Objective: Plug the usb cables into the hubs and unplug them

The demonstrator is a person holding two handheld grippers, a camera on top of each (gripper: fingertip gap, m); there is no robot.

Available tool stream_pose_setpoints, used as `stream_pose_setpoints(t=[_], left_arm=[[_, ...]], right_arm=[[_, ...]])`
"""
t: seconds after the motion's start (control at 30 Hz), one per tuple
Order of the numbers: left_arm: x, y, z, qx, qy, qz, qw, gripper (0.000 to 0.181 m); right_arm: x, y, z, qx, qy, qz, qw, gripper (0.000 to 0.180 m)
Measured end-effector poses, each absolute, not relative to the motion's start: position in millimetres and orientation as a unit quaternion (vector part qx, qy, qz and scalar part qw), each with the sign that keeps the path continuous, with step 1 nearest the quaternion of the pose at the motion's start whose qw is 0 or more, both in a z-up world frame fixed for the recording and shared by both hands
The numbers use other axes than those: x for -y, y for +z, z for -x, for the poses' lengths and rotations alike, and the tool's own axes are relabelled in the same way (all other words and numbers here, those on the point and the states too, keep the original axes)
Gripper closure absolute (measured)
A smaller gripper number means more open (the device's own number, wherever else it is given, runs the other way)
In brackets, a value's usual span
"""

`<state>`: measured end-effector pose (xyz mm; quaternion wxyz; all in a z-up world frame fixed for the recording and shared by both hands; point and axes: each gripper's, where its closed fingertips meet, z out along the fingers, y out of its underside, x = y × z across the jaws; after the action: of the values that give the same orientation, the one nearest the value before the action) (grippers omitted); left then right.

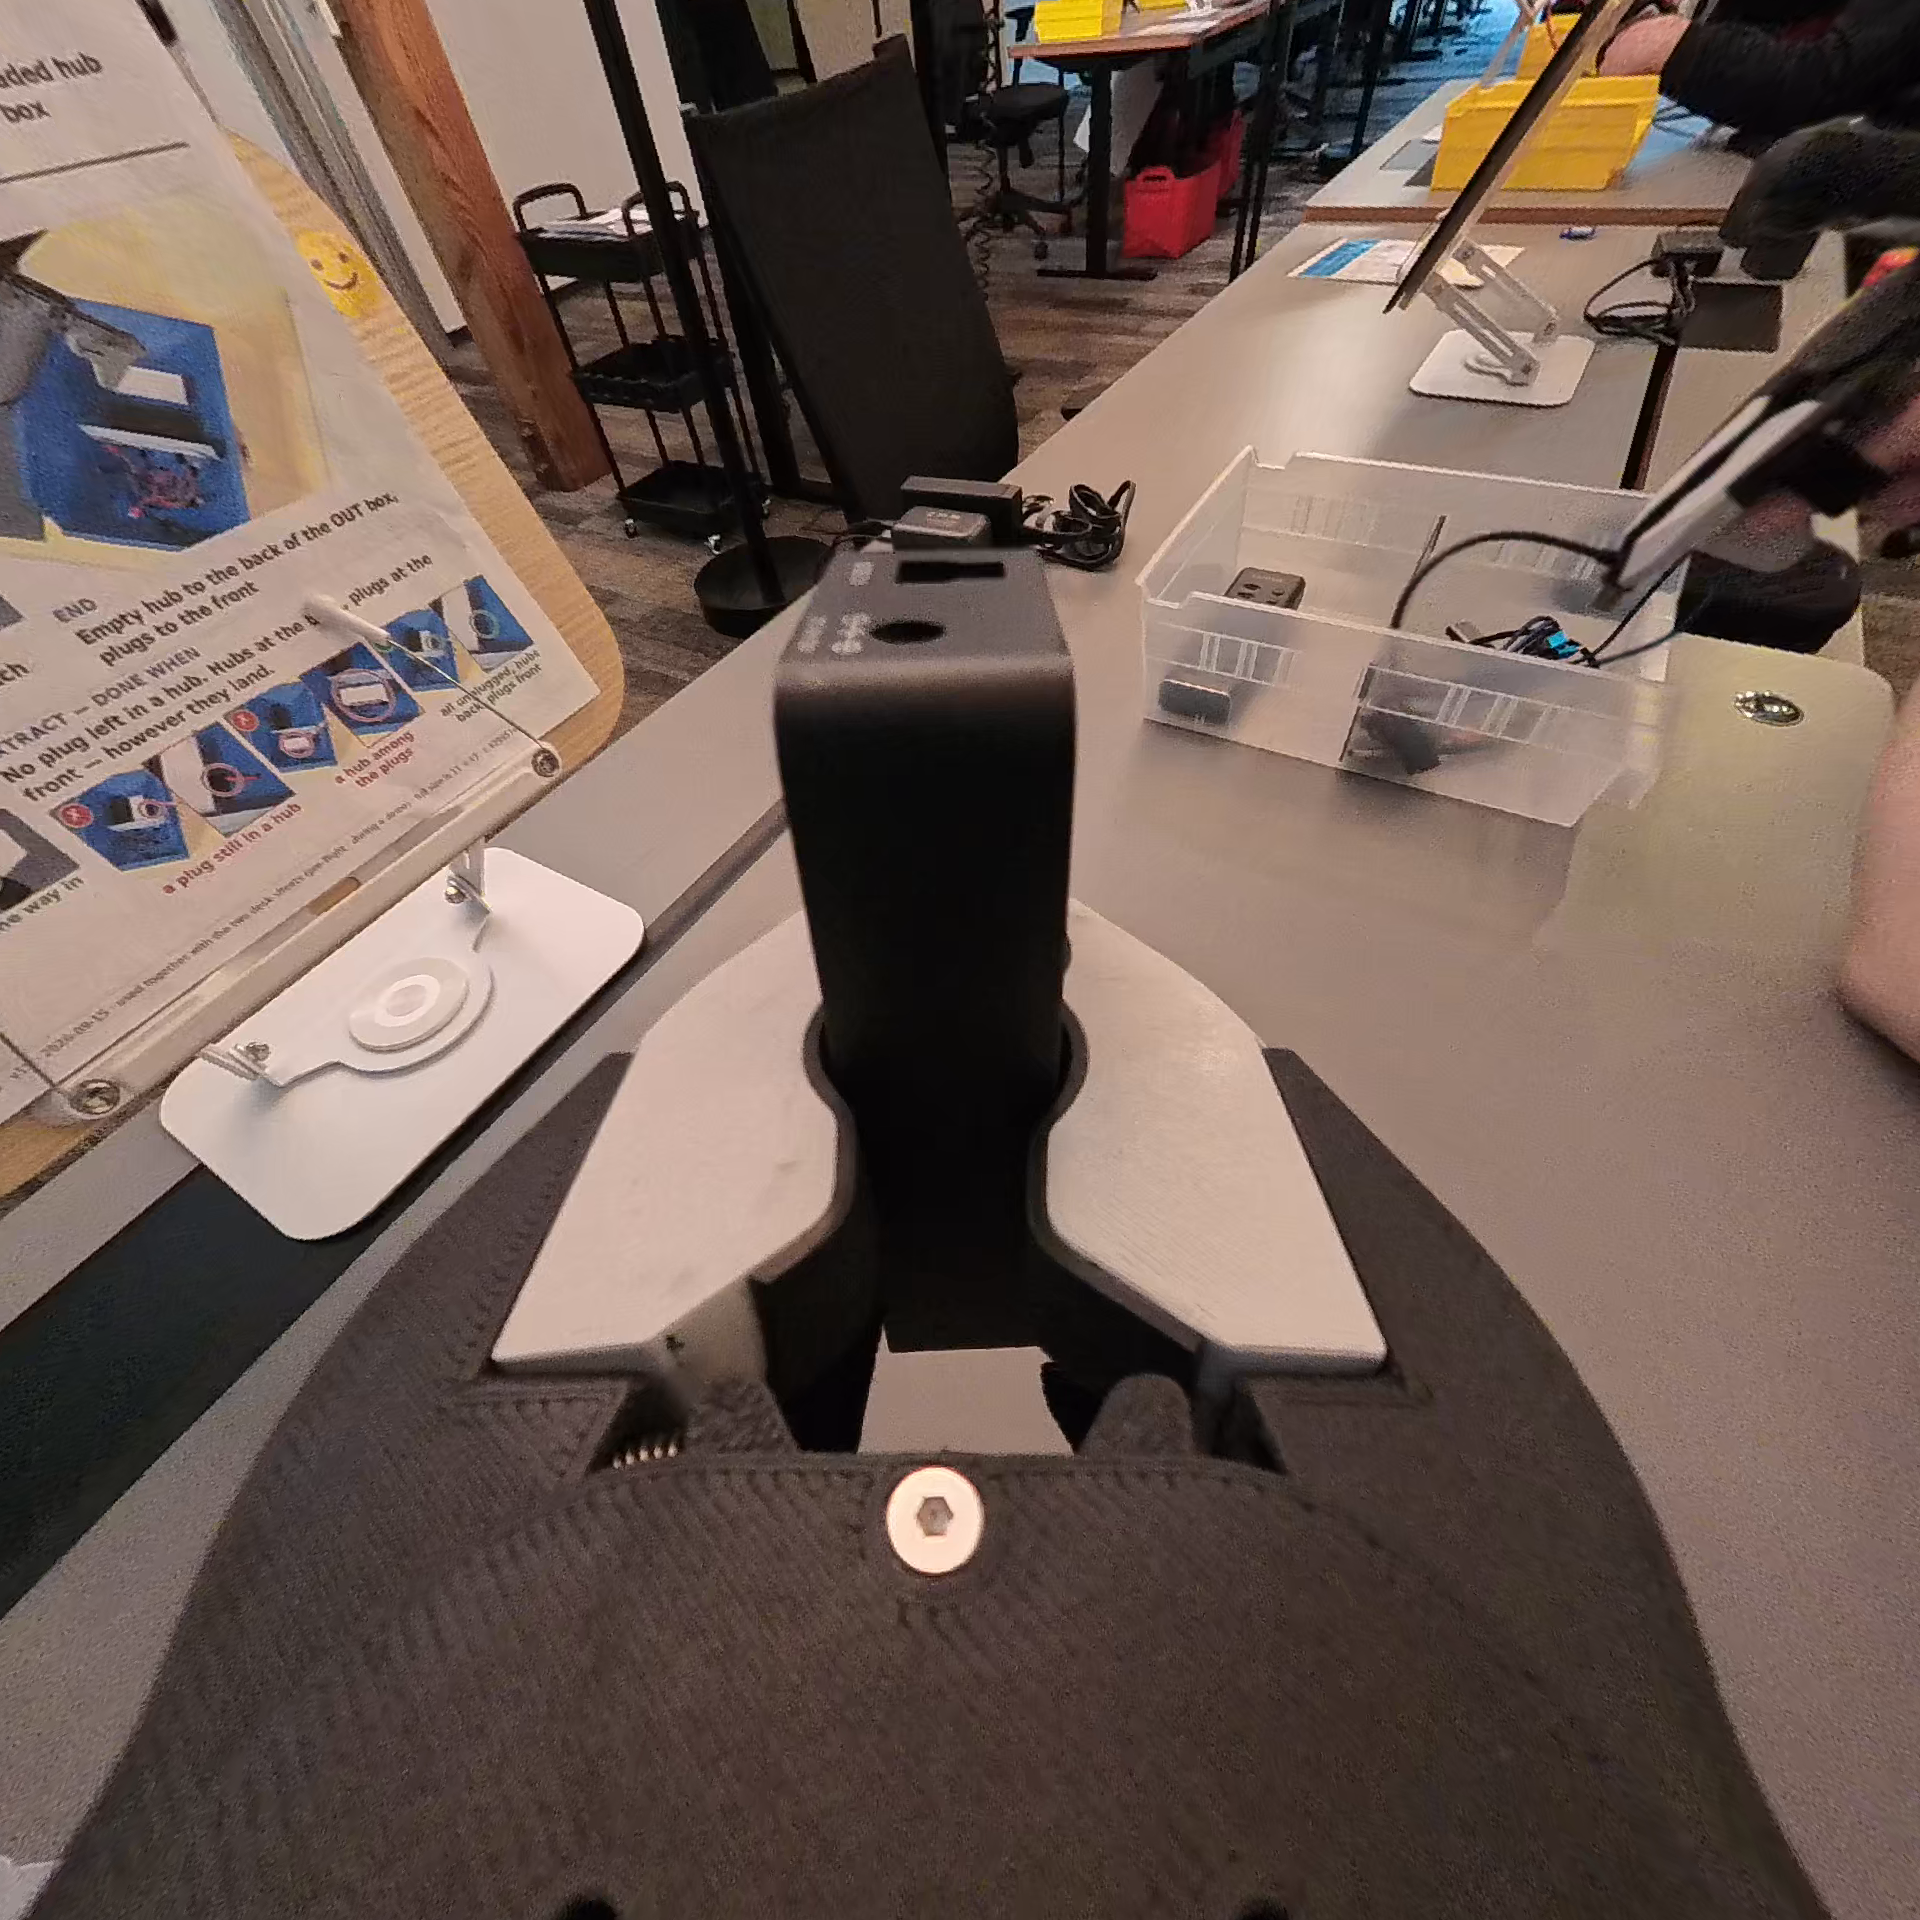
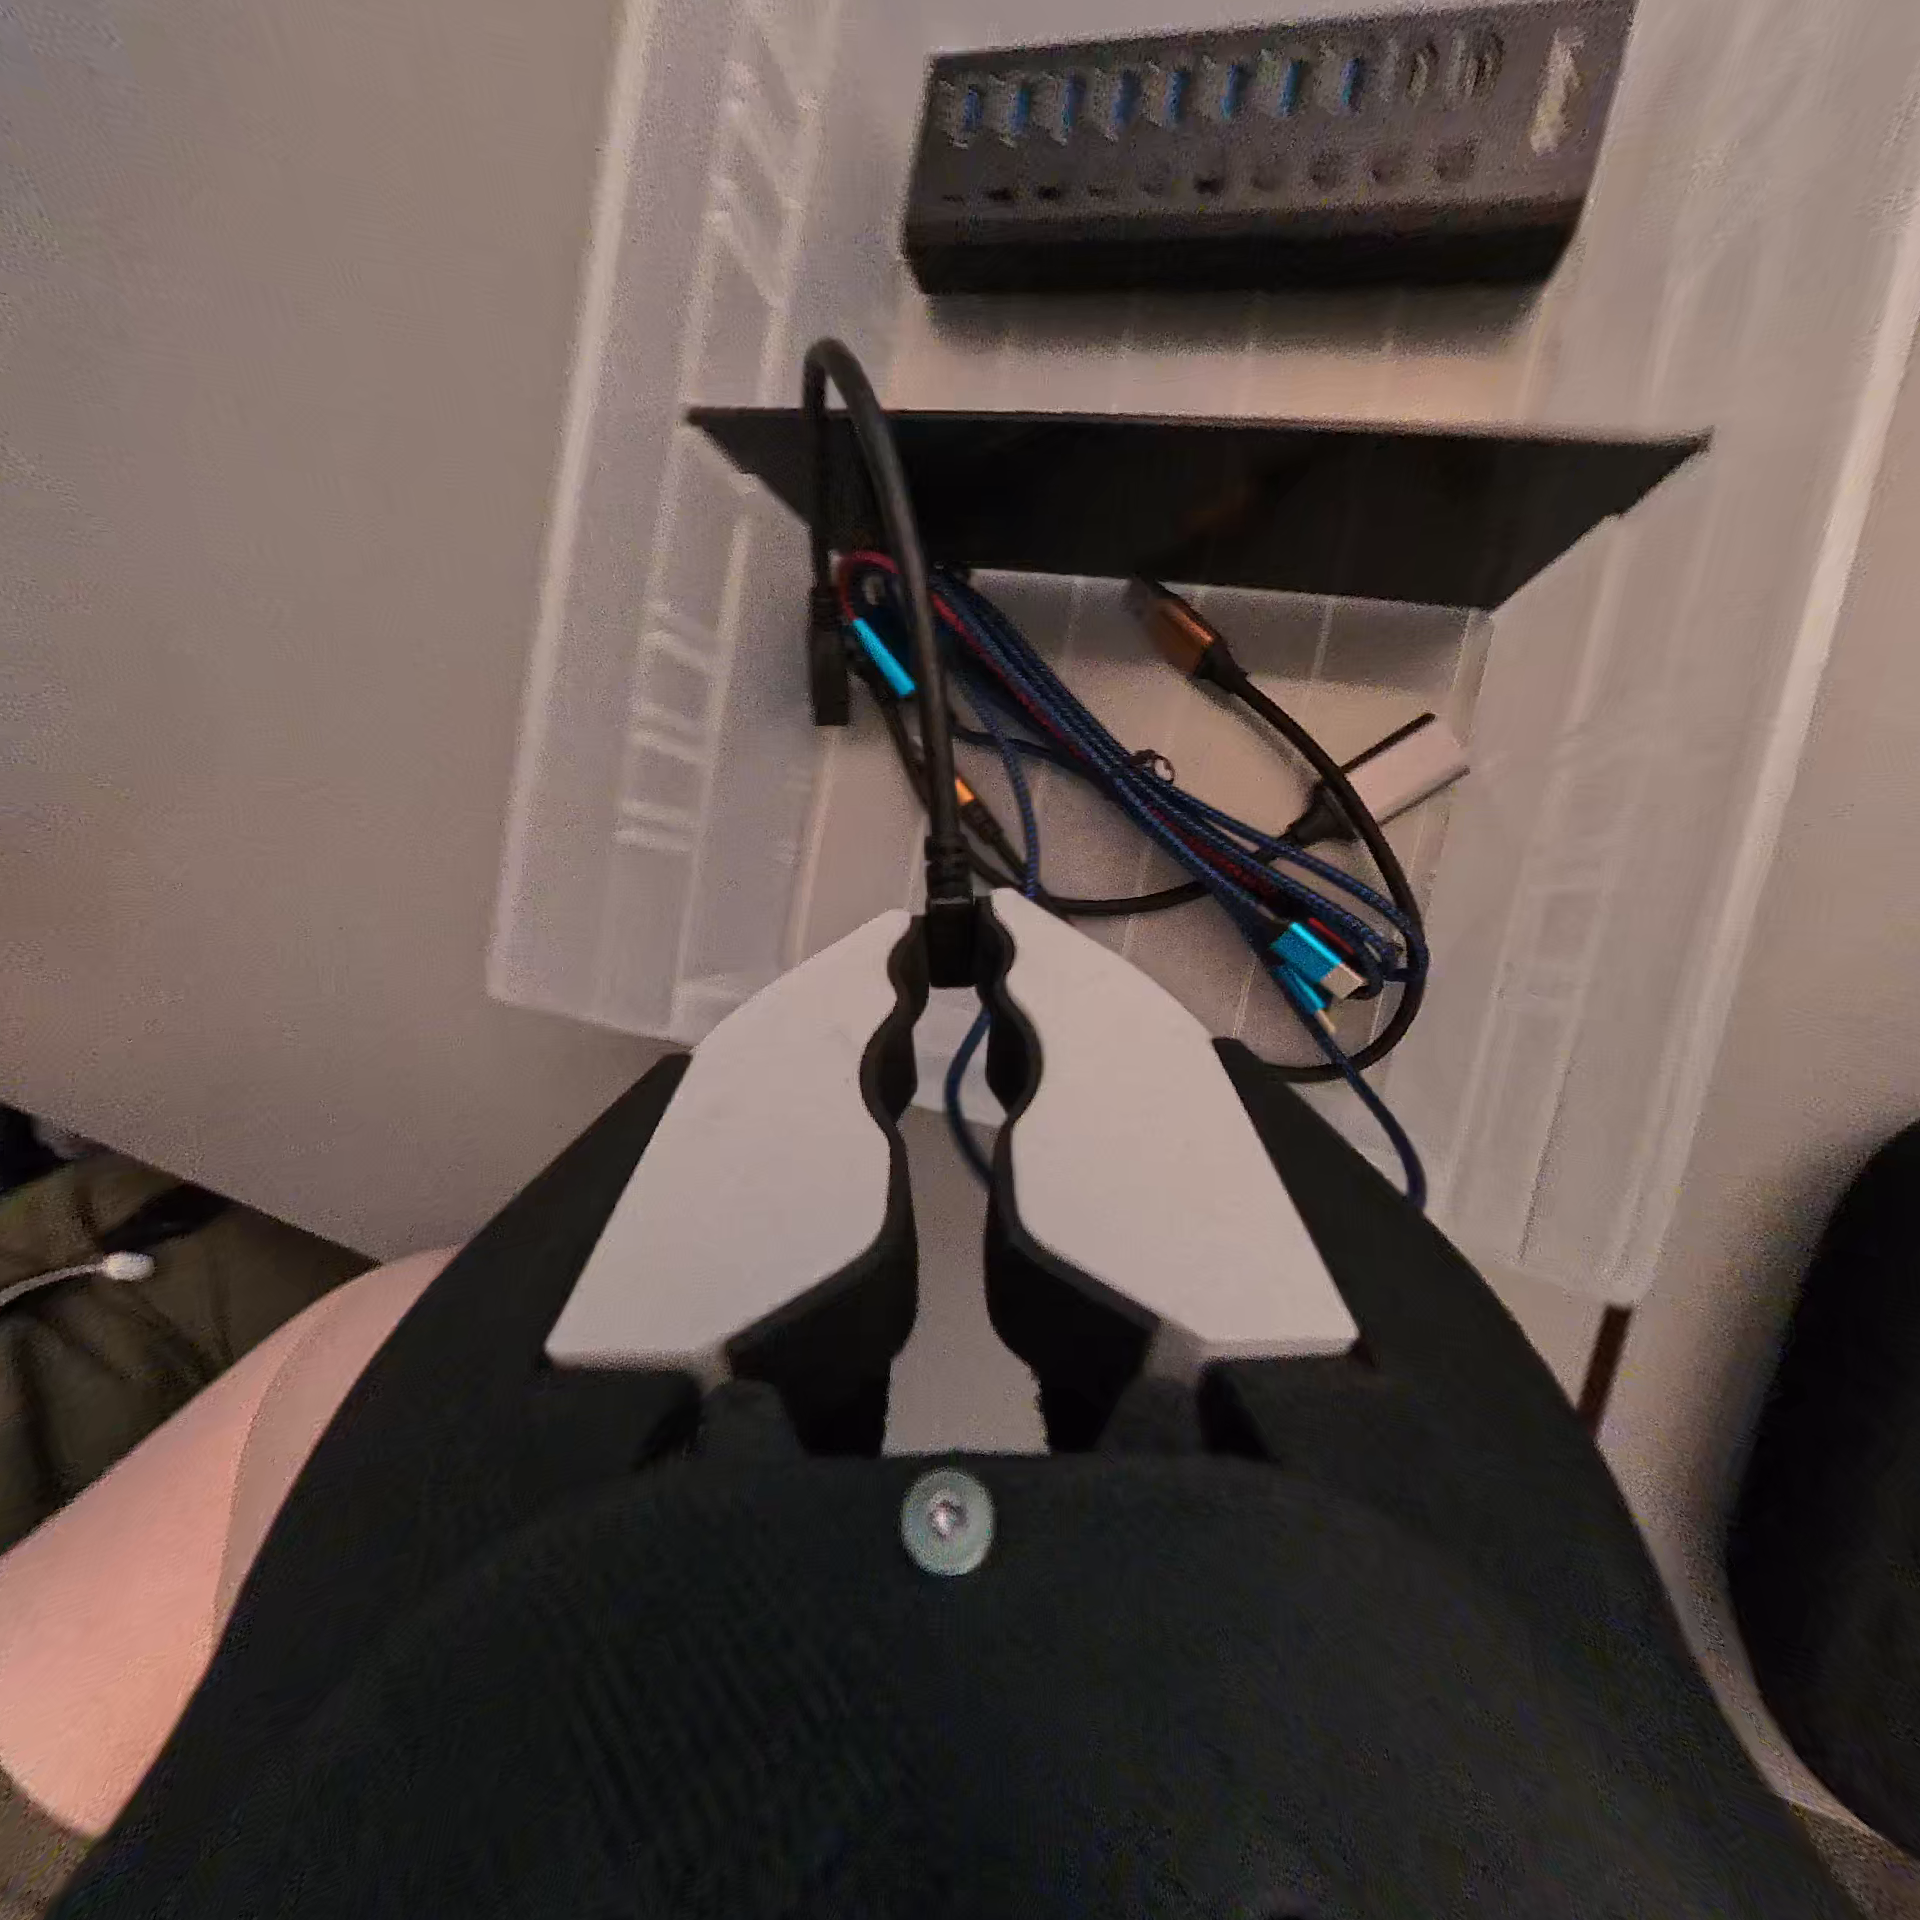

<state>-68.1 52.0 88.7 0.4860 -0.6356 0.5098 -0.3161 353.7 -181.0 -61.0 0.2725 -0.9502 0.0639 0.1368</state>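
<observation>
My left gripper (image 1: 940, 1049) is shut on a black hub (image 1: 925, 748), which stands upright between its fingers above the grey table; ports show on the hub's top end. My right gripper (image 2: 948, 961) is shut on the plug end of a black usb cable (image 2: 899, 582), just above the front compartment of a clear bin (image 2: 665, 727). The cable loops up and back down into a pile of blue, red and orange-tipped cables (image 2: 1195, 821). A long black hub with several blue ports (image 2: 1236, 156) lies in the bin's far compartment. The right gripper also shows in the left wrist view (image 1: 1621, 582), over the clear bin (image 1: 1403, 727).
A black divider (image 2: 1195, 499) splits the bin. An instruction sheet on a white stand (image 1: 405, 1039) is at left. A small black adapter and coiled cable (image 1: 997, 520) lie at the table's far edge. A person's arm (image 1: 1881, 914) rests at right. Chairs, a cart and yellow bins stand behind. Across from one pair of fingers to the other is roughly 50 cm.
</observation>
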Motion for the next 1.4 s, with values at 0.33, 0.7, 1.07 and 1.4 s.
stream_pose_setpoints(t=[0.33,0.7,1.07,1.4], left_arm=[[-40,91,59,-0.523,-0.346,0.619,0.474,0.152],[26,98,6,-0.530,-0.539,0.524,0.392,0.152],[35,88,9,-0.574,-0.512,0.521,0.370,0.152],[30,85,4,-0.565,-0.519,0.528,0.364,0.117]], right_arm=[[172,-16,-410,-0.211,0.026,0.902,0.377,0.145],[136,260,-164,0.209,0.165,0.400,0.877,0.134],[25,143,26,0.309,0.479,0.536,0.622,0.124],[12,113,17,0.348,0.433,0.592,0.584,0.152]])
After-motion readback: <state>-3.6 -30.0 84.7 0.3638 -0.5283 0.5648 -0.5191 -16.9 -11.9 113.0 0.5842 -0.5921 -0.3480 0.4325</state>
